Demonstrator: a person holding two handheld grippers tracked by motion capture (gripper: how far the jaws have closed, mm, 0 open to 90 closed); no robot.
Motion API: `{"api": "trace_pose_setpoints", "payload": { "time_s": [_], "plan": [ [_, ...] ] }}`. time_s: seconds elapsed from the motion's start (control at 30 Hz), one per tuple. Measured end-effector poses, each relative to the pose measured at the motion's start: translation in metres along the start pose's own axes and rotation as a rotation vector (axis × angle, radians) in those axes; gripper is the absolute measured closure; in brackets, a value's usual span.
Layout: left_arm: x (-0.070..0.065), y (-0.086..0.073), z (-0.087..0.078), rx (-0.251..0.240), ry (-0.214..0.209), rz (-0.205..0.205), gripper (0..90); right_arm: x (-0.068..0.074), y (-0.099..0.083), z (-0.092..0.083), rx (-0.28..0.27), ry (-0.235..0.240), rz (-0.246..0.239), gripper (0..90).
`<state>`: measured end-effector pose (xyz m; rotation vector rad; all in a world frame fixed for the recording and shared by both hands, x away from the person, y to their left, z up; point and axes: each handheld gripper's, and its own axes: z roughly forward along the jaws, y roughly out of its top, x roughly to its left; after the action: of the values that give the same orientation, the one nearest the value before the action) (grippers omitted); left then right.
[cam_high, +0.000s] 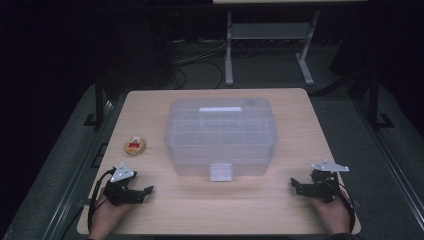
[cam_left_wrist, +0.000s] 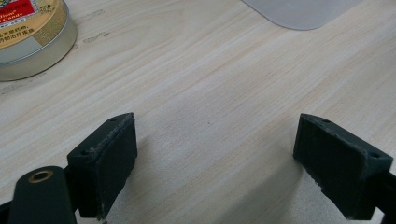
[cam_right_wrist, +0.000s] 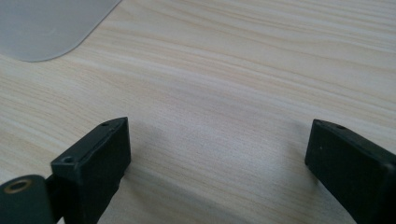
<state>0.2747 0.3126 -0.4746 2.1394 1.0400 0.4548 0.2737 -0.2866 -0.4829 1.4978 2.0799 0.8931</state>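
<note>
A clear plastic storage box (cam_high: 220, 135) with a lid, a top handle and a front latch (cam_high: 220, 171) stands shut in the middle of the wooden table (cam_high: 220, 207). A small round tin (cam_high: 135, 145) with a red and gold label lies to its left. My left gripper (cam_high: 148, 191) rests low at the front left, jaws wide apart over bare wood. In the left gripper view the tin (cam_left_wrist: 28, 35) is at the top left and a box corner (cam_left_wrist: 303, 11) at the top. My right gripper (cam_high: 293, 184) rests at the front right, open too, with a box corner (cam_right_wrist: 46, 25) ahead.
The table's front edge runs just behind both hands. A metal desk frame (cam_high: 265, 40) stands on the dark floor beyond the far edge. Bare wood lies between the two grippers in front of the box.
</note>
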Motion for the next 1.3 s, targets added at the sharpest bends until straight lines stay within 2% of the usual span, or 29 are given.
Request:
{"api": "trace_pose_setpoints", "payload": {
  "time_s": [0.67,0.77,0.83,0.9,0.93,1.0,1.17,1.3],
  "plan": [
    [-0.003,-0.002,-0.003,-0.003,0.002,-0.002,14.2,0.000,0.001,0.000,0.002,0.000,0.001,6.7],
    [-0.002,-0.003,-0.004,-0.008,0.008,-0.005,16.4,0.000,-0.001,-0.001,-0.001,0.005,-0.005,8.9],
    [-0.004,-0.003,-0.005,-0.024,0.002,0.004,24.2,-0.001,-0.001,-0.004,0.004,0.011,-0.010,15.4],
    [-0.004,-0.002,-0.005,-0.018,0.011,0.007,26.1,-0.002,0.001,-0.007,0.020,0.010,-0.015,16.3],
    [-0.005,-0.001,-0.006,-0.014,0.008,0.010,29.6,-0.002,0.001,-0.008,0.024,0.009,-0.014,20.0],
    [-0.006,0.002,-0.007,-0.016,0.012,0.025,35.0,-0.003,0.002,-0.013,0.009,0.021,-0.018,25.6],
    [-0.010,0.009,-0.010,-0.034,0.001,0.027,47.0,-0.005,0.005,-0.021,-0.021,0.064,-0.008,41.3],
    [-0.011,0.017,-0.013,-0.043,-0.008,0.012,56.5,-0.003,0.008,-0.024,-0.030,0.090,-0.030,56.0]
  ]
}}
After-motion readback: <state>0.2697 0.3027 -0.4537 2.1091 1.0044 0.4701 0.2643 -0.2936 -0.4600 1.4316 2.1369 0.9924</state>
